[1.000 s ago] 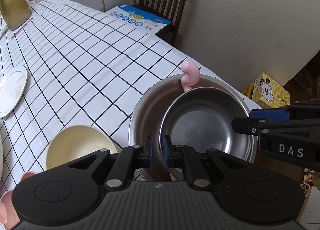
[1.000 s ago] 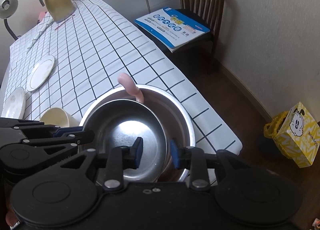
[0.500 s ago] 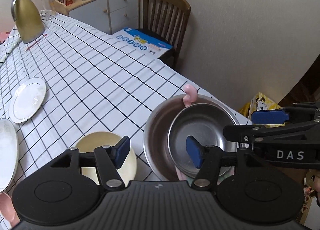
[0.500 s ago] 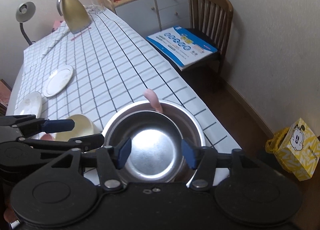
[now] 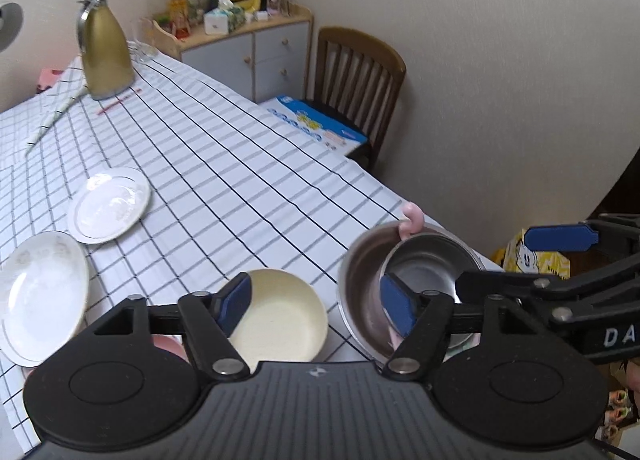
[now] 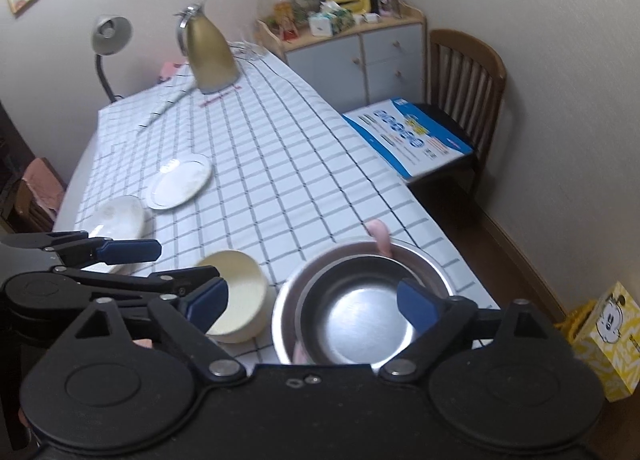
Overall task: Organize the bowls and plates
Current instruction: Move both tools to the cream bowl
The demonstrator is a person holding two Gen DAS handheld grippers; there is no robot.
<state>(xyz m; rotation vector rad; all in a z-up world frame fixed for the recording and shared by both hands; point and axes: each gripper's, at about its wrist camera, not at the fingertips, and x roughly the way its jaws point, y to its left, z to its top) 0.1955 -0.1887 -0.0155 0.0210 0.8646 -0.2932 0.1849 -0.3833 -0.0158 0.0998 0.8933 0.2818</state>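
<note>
Where the checked cloth reaches the near corner of the worktop (image 6: 280, 147), a smaller steel bowl (image 6: 356, 320) sits nested inside a larger steel bowl (image 6: 424, 260), with a pink piece (image 6: 380, 240) hooked over the far rim between them; just to the left stands a cream bowl (image 6: 240, 292), apart from the steel pair; farther left two white plates lie on the cloth, the nearer plate (image 5: 40, 292) beside the farther plate (image 5: 108, 205), their rims close together; the left hand-held gripper (image 5: 316, 304) hangs above the bowls with its jaws spread wide and nothing between them, one blue pad over the cream bowl and the other over the steel pair; the right hand-held gripper (image 6: 316, 304) is likewise spread wide and holds nothing, poised over the nested steel bowls; at the far end of the worktop stands a gold jug (image 6: 208, 55), and beside the worktop a wooden chair (image 6: 464, 71) carries a blue-and-white box (image 6: 408, 135).
</note>
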